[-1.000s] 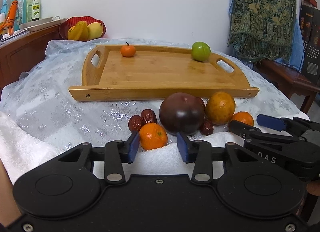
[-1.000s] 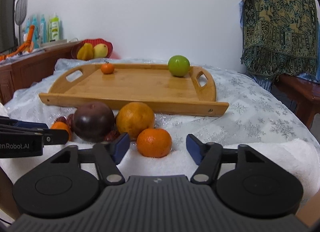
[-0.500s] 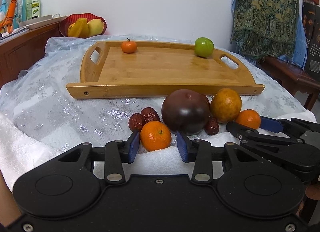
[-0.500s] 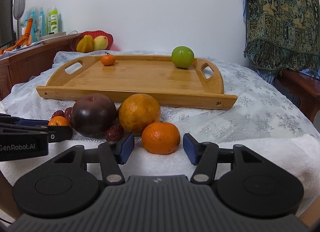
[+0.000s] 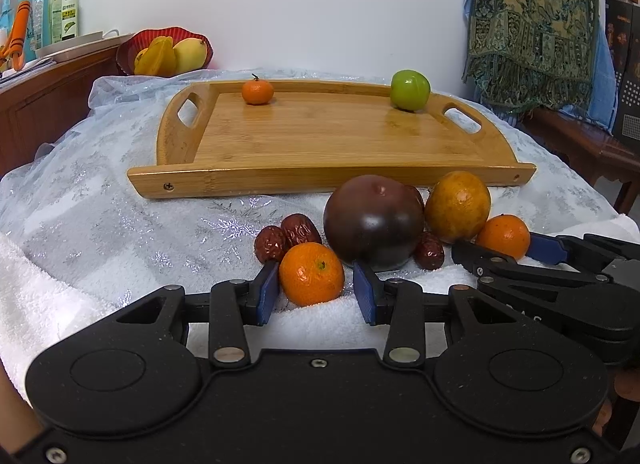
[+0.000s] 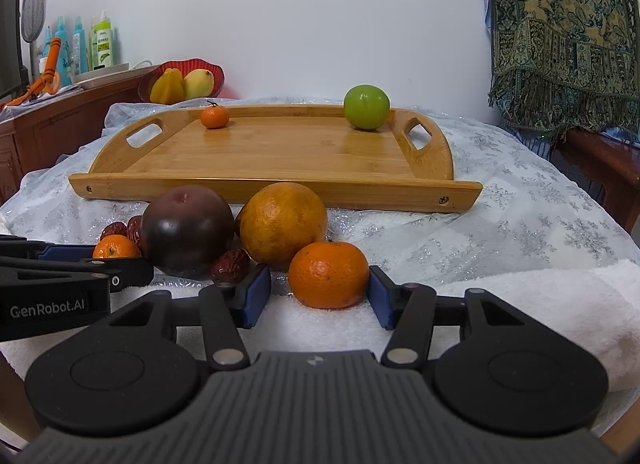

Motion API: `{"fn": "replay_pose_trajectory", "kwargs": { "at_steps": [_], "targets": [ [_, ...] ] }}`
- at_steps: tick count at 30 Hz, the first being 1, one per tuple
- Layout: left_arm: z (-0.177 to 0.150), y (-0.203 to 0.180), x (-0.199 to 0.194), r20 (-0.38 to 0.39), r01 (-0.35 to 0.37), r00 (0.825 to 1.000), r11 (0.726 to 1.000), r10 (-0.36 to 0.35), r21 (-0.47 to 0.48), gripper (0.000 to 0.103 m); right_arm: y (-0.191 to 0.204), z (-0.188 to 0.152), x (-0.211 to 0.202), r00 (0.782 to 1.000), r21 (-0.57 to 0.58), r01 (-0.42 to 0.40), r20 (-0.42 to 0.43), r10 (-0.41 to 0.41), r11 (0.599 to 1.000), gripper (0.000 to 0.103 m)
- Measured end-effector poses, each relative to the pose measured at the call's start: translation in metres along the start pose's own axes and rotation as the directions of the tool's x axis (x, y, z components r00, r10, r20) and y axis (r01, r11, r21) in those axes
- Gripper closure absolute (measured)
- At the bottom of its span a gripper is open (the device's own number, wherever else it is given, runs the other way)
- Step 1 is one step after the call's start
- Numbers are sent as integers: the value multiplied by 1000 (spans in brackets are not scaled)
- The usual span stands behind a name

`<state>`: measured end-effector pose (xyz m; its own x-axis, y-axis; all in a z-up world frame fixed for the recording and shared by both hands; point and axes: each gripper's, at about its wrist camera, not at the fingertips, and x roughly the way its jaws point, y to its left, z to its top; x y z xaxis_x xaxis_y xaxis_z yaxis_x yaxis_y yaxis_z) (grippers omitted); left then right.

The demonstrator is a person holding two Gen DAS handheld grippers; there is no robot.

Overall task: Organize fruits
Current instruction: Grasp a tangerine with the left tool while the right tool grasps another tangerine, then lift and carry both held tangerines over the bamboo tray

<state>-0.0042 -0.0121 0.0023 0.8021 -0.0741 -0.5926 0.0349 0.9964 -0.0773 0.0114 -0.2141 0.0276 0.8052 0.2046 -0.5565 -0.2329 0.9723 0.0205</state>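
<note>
In the left wrist view my left gripper (image 5: 315, 296) is open, and a tangerine (image 5: 312, 274) sits on the white towel between its blue pads with a small gap at the right pad. In the right wrist view the jaws of my right gripper (image 6: 318, 298) are closing around a second tangerine (image 6: 328, 274). The right pad is at its skin and the left pad stands clear. Behind them lie a dark purple fruit (image 5: 374, 222), a big orange (image 5: 458, 206) and red dates (image 5: 288, 236). The bamboo tray (image 5: 320, 180) holds a small tangerine (image 5: 257, 92) and a green fruit (image 5: 410, 89).
A red bowl (image 5: 168, 52) of yellow fruit and several bottles (image 5: 40, 12) stand on a wooden sideboard at the far left. A patterned cloth (image 5: 532, 24) hangs over a wooden bench (image 5: 580, 144) on the right. The white towel (image 5: 40, 284) covers the table's near edge.
Both grippers have crept forward, so each tangerine now lies between the fingertips. The right jaws have narrowed. The left jaws kept their width.
</note>
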Motion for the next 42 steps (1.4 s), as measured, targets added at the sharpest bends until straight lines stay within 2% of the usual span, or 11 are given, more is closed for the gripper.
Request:
{"fn": "replay_pose_trajectory", "kwargs": {
  "at_steps": [9, 12, 23, 31, 42],
  "targets": [
    [0, -2, -2, 21, 2, 1000, 1000, -3, 9, 71, -1, 0, -1, 1000, 6, 3, 4, -3, 1000, 48],
    [0, -4, -7, 43, -8, 999, 1000, 6, 30, 72, -2, 0, -4, 1000, 13, 11, 9, -11, 1000, 59],
    [5, -4, -25, 78, -28, 997, 998, 24, 57, 72, -5, 0, -16, 999, 32, 7, 37, -8, 999, 59],
    [12, 8, -30, 83, -40, 996, 999, 38, 25, 72, -7, 3, -19, 996, 55, 40, 80, -45, 998, 59],
    [31, 21, -45, 103, -52, 993, 998, 54, -23, 72, -13, 13, -25, 989, 122, 37, 140, -54, 992, 59]
  ]
}}
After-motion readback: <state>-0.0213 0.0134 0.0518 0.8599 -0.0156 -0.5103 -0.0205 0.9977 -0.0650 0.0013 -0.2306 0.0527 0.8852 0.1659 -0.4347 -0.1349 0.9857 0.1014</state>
